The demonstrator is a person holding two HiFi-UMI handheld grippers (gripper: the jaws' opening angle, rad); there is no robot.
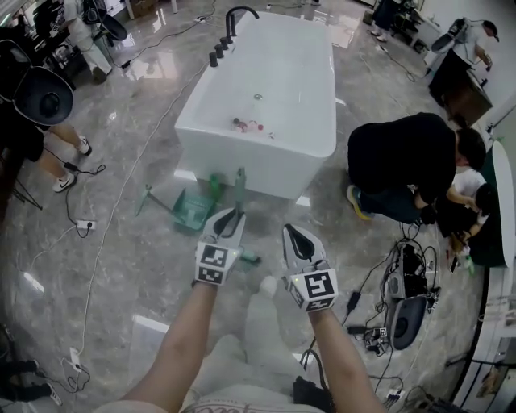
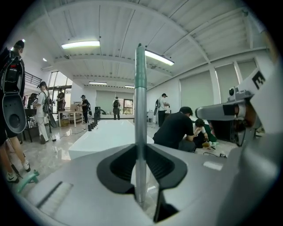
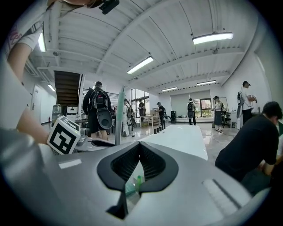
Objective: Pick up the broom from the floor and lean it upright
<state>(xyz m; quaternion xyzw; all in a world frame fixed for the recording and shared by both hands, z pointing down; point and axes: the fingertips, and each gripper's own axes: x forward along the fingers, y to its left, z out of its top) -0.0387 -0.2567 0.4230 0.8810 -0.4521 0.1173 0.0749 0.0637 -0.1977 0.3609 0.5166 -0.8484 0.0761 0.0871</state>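
In the frame's centre, the left gripper (image 1: 229, 216) clamps the upright handle of the broom (image 1: 240, 187), with the right gripper (image 1: 295, 234) closed and empty just to its right.

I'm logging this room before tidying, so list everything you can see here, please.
Bathtub: one, white, middle of floor.
Tap: one, black, bathtub's far end.
Dustpan: one, green, floor before bathtub.
Broom: one, silver-green handle, held in front of bathtub.
Crouching person: one, black top, right of bathtub.
Gear and cables: one pile, black and grey, floor at right.
Left gripper: one, grey, shut on broom.
Right gripper: one, grey, shut, empty.
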